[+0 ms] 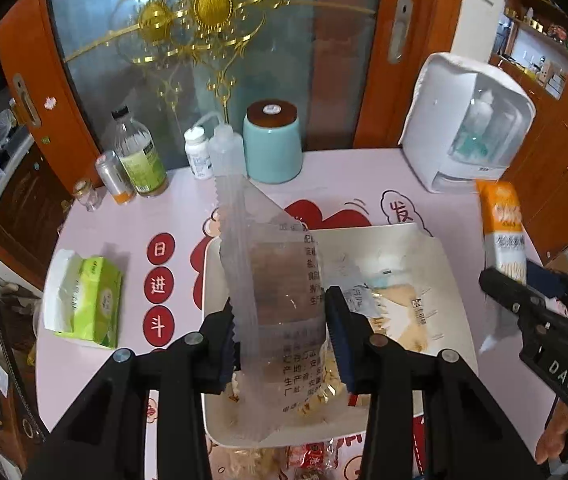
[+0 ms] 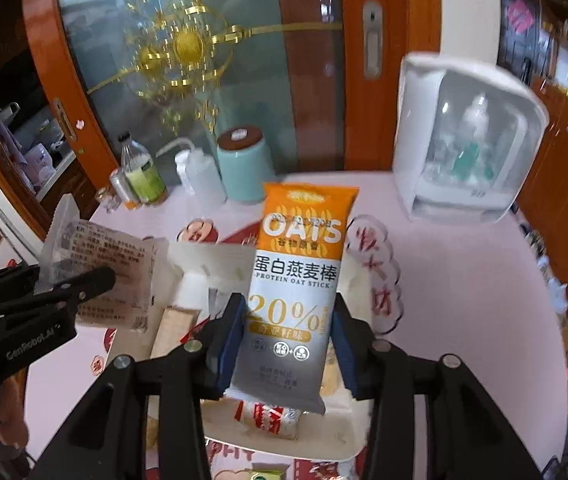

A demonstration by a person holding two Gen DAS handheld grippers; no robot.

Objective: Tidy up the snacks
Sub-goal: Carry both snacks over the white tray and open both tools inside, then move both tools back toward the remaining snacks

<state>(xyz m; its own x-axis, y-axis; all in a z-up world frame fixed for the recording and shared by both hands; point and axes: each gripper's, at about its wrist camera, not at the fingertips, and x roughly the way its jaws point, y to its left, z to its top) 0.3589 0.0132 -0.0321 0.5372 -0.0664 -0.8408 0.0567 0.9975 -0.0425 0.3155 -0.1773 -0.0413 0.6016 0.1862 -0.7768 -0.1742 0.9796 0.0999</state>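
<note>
My left gripper [image 1: 284, 332] is shut on a clear snack packet [image 1: 276, 292] with printed text and holds it upright above the white square tray [image 1: 456, 280]. My right gripper [image 2: 288, 340] is shut on an orange and white oat stick packet [image 2: 300, 280], also held upright above the tray [image 2: 192, 256]. The oat stick also shows in the left wrist view [image 1: 502, 232], and the clear packet shows in the right wrist view [image 2: 112, 276]. Several wrapped snacks lie in the tray, among them a red and white one [image 2: 272, 420].
At the table's back stand a teal jar [image 1: 272, 144], a squeeze bottle [image 1: 226, 152], a white pill bottle [image 1: 197, 152], a glass bottle [image 1: 138, 156] and a can [image 1: 114, 176]. A white appliance [image 1: 464, 124] is back right. A green tissue pack [image 1: 84, 300] lies left.
</note>
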